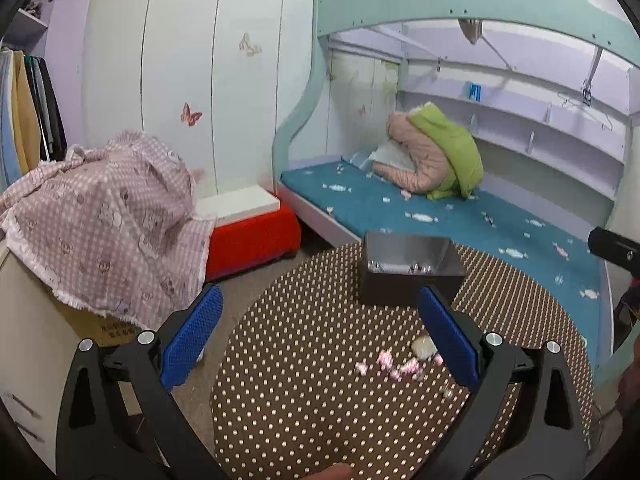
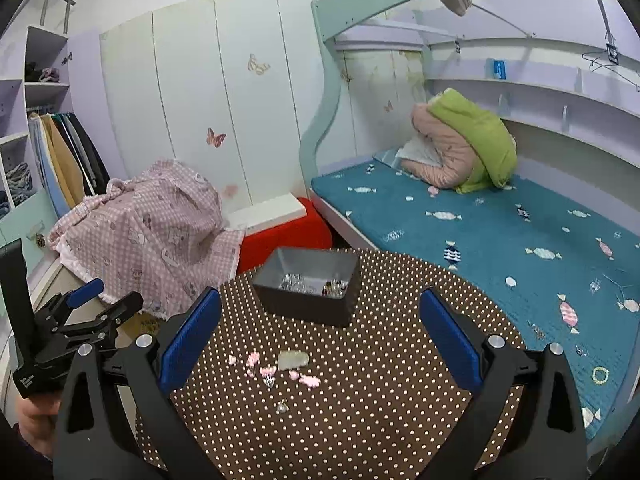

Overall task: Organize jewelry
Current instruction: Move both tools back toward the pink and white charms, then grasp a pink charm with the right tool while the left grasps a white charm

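A child's bedroom in a home is showing here. A teal bunk bed (image 2: 460,236) with a candy-print cover is filling the right side, jackets (image 2: 464,148) lying heaped on it. White wardrobe doors (image 2: 208,92) are wearing butterfly stickers (image 2: 216,137). Clothes (image 2: 68,156) are hanging on an open rail at the left, and a pink checked cloth (image 2: 152,228) is draping over a box.

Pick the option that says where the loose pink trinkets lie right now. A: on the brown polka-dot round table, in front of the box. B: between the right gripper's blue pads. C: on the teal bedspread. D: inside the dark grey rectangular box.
A: the pink trinkets lie scattered on the brown polka-dot round table, nearer the camera than the dark grey rectangular box; the open right gripper holds nothing.
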